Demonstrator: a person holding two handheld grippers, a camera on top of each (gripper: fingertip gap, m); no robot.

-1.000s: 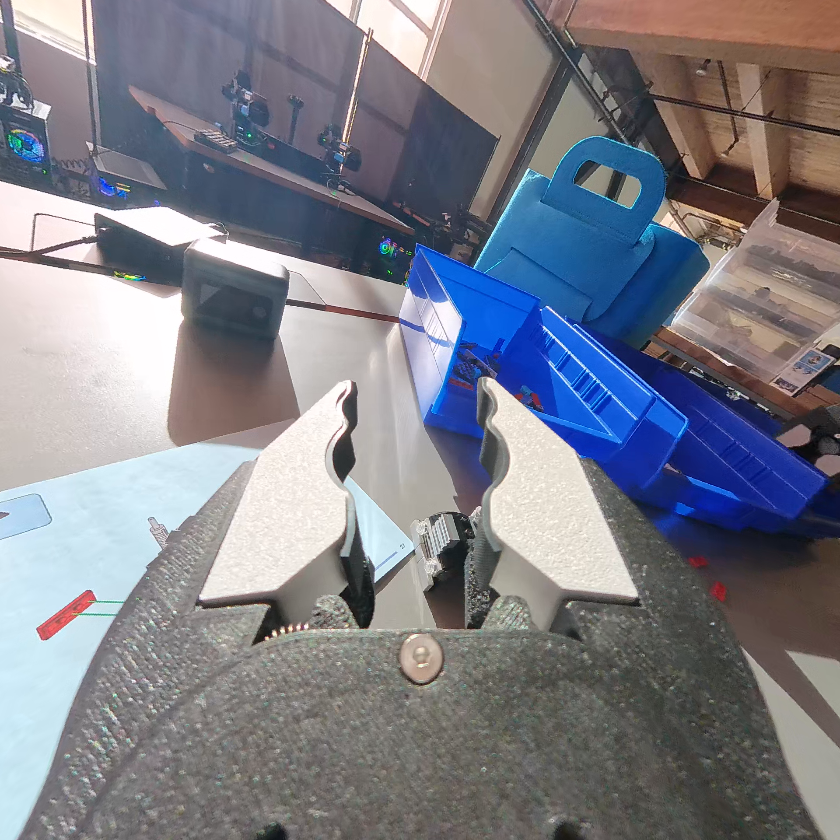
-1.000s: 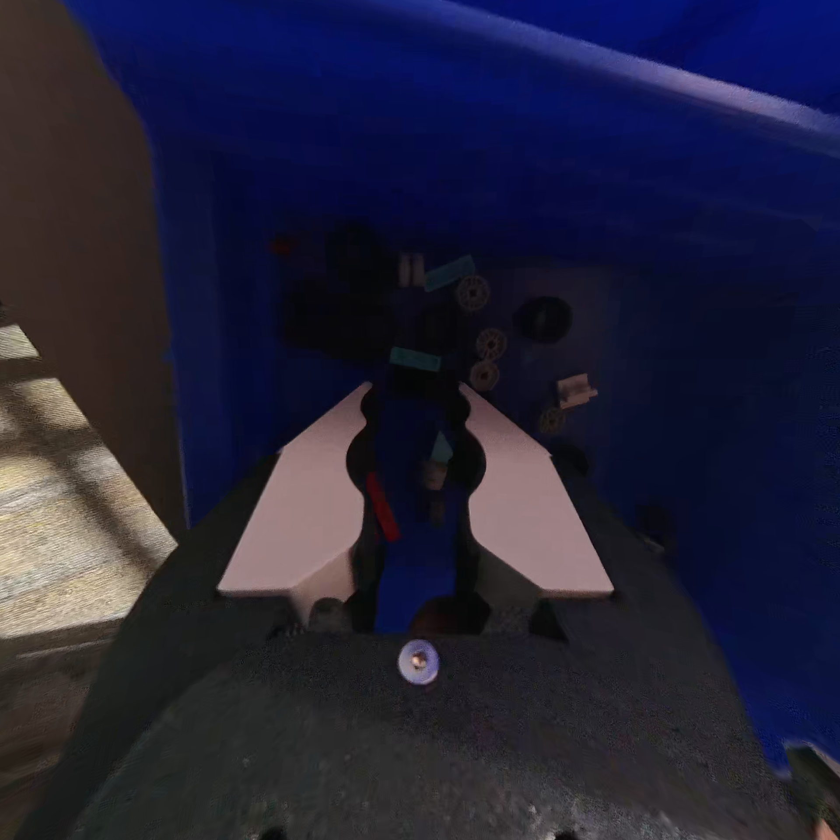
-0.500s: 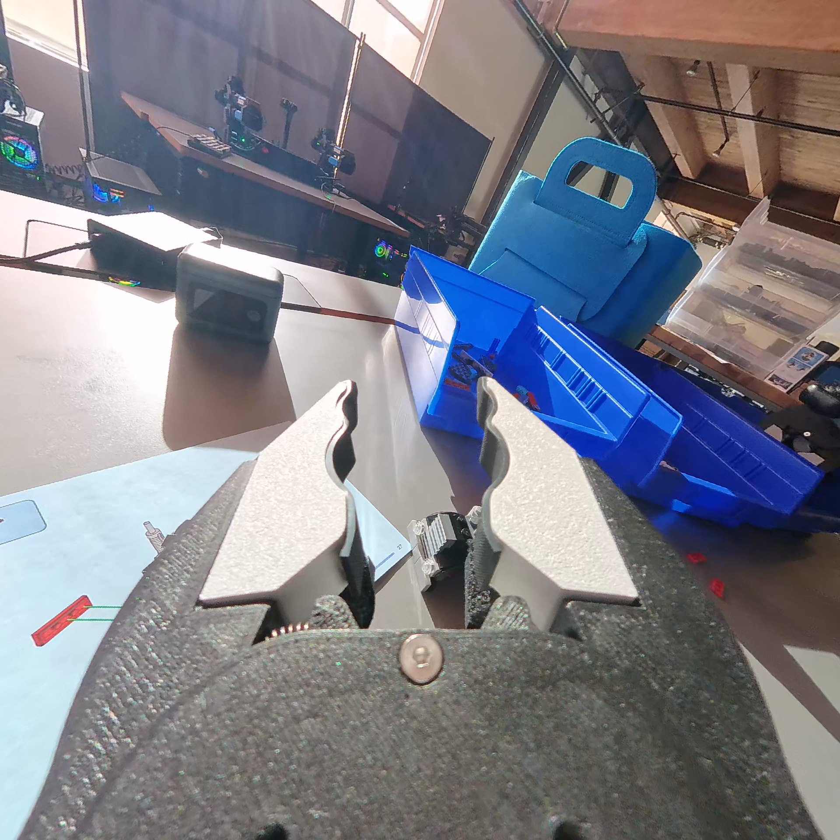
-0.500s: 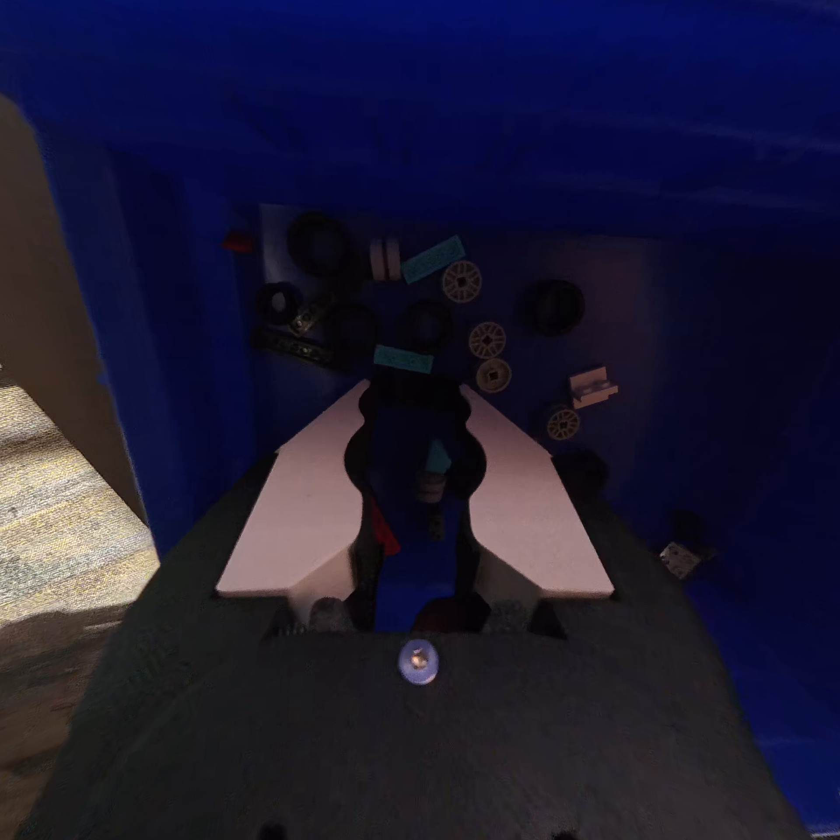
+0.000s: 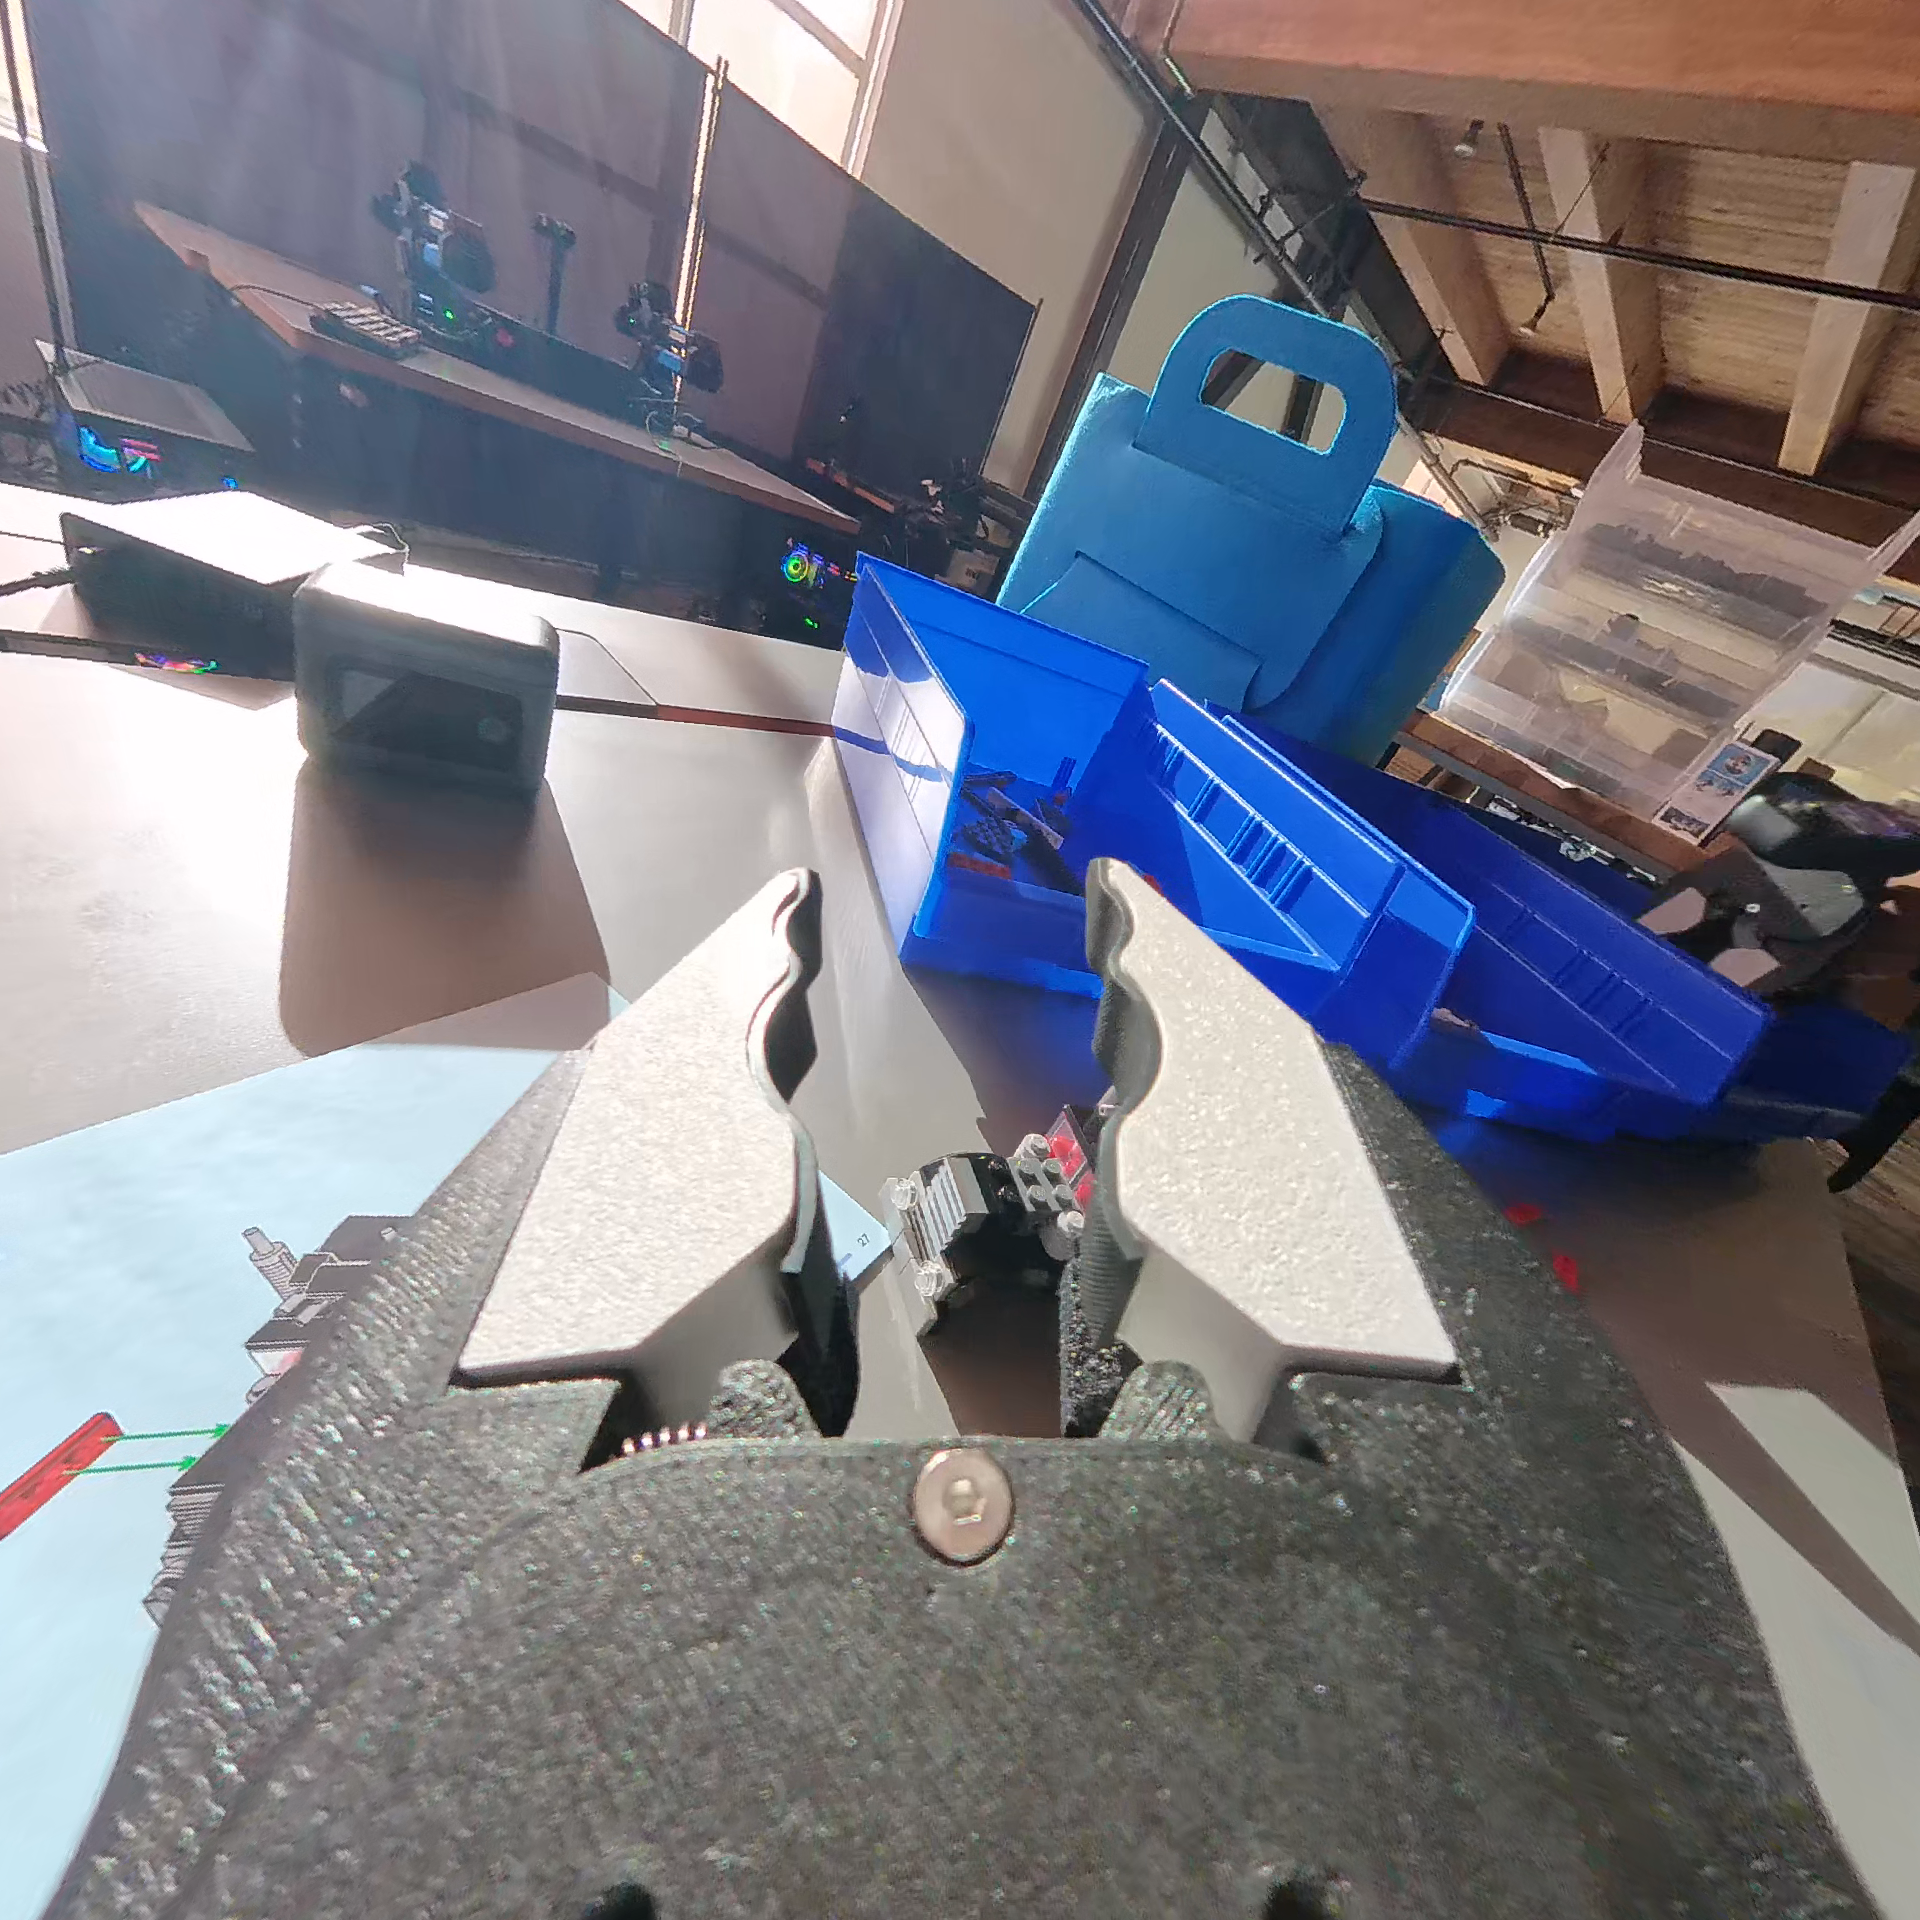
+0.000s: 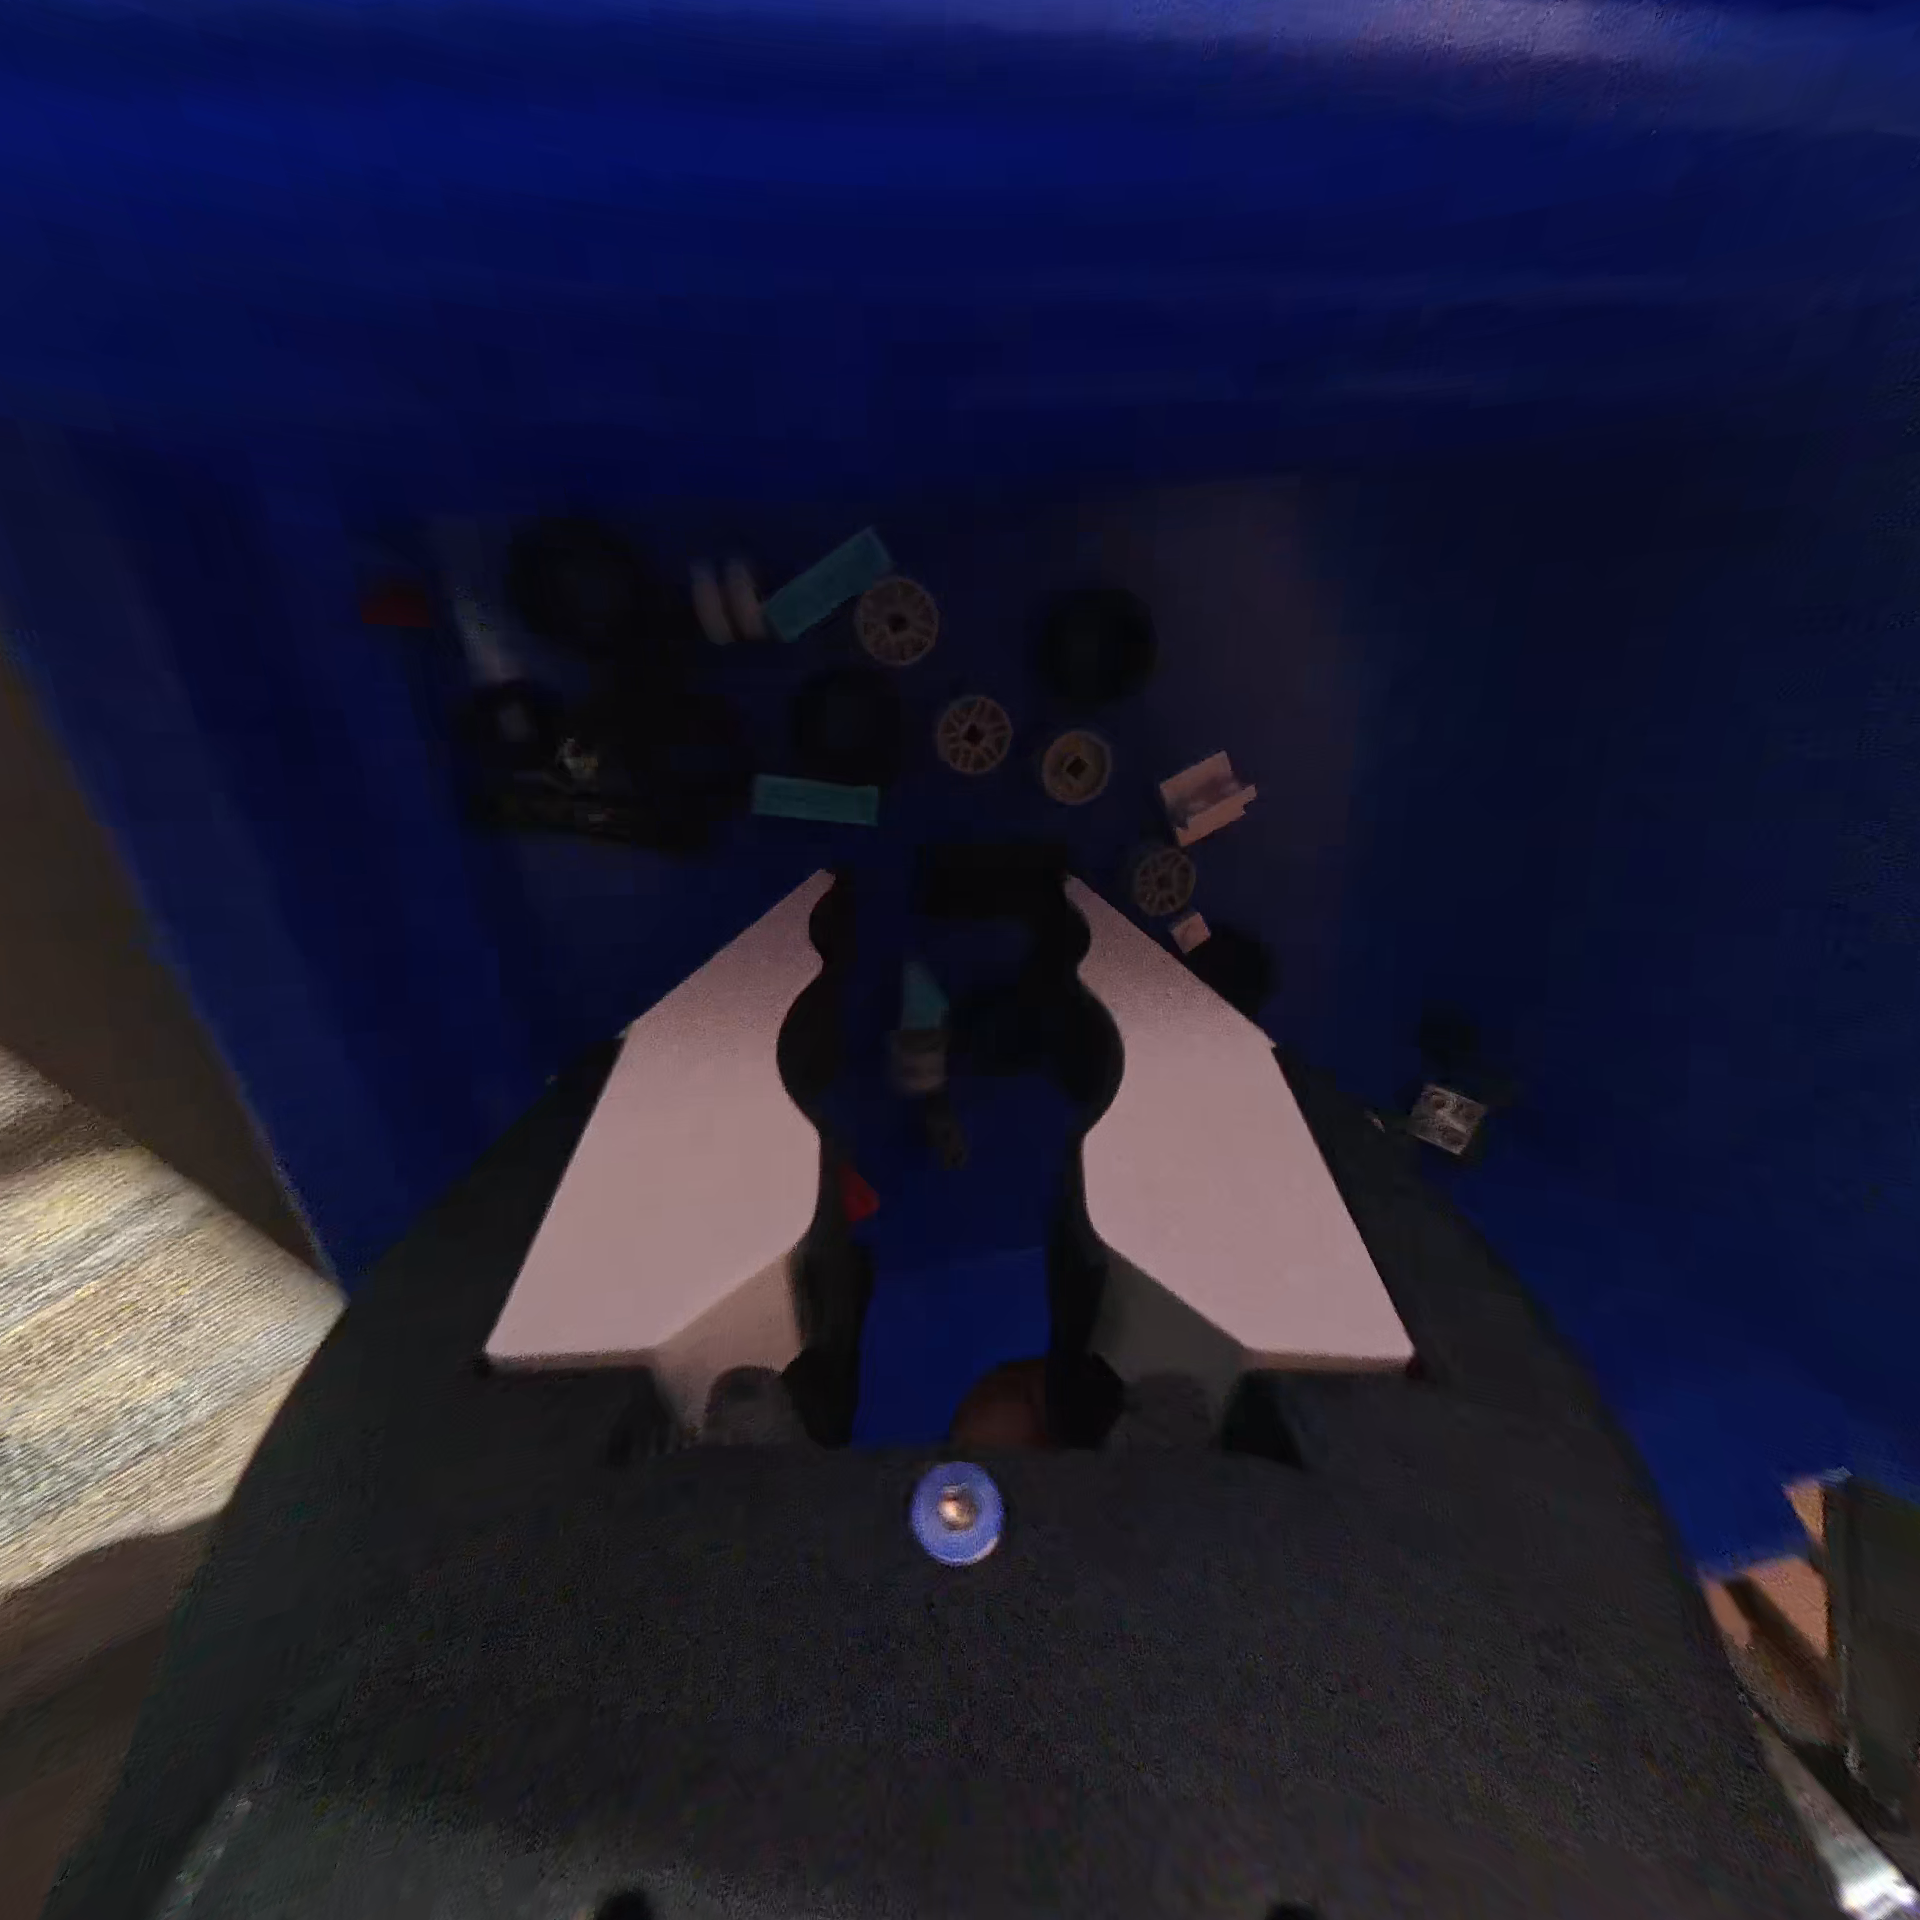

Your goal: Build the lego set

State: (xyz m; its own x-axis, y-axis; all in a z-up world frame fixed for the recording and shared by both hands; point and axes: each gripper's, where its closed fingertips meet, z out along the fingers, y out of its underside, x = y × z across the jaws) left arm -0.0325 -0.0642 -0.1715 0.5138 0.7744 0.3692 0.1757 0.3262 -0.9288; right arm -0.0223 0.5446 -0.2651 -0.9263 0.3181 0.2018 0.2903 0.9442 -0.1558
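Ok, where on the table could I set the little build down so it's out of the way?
The bare brown table between the grey box and the instruction sheet is free. By the blue bins it's crowded, with red bits loose.

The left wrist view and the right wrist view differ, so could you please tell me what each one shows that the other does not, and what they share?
Only the left wrist view shows the light-blue paper instruction sheet, the small black-and-grey partly built lego model and the grey box-shaped camera on the table. Only the right wrist view shows the round tan lego wheel hubs and flat teal lego plates on a bin floor. Both show an open hand-held gripper and blue plastic bins.
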